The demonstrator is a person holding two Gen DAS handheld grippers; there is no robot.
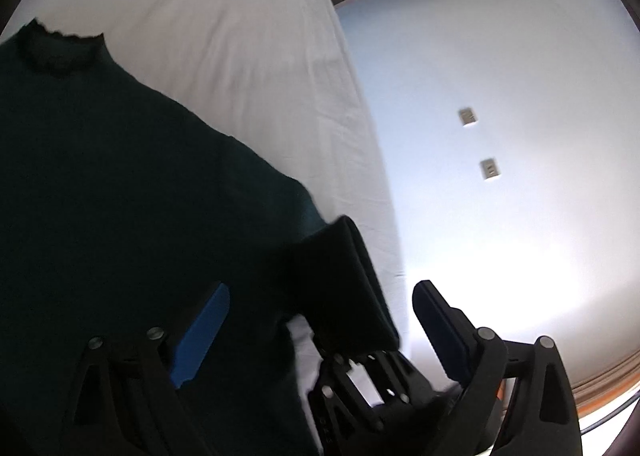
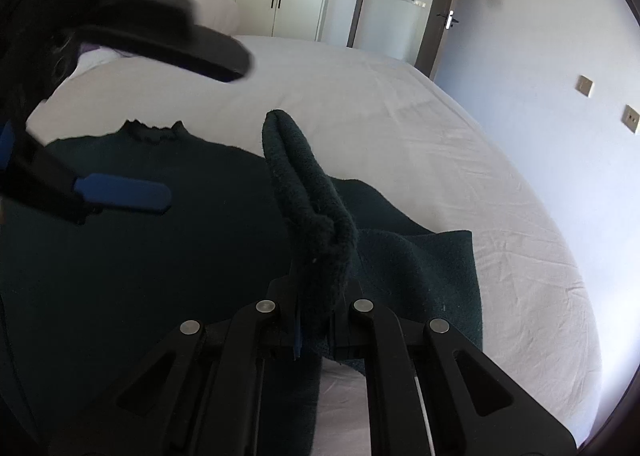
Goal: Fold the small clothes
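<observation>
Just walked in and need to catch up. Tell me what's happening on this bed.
A person is folding a dark green sweater spread on the white bed, with a tool in each hand. The right tool is shut on a bunched sleeve and holds it up off the sheet. The left tool is open above the sweater's body, gripping nothing.
</observation>
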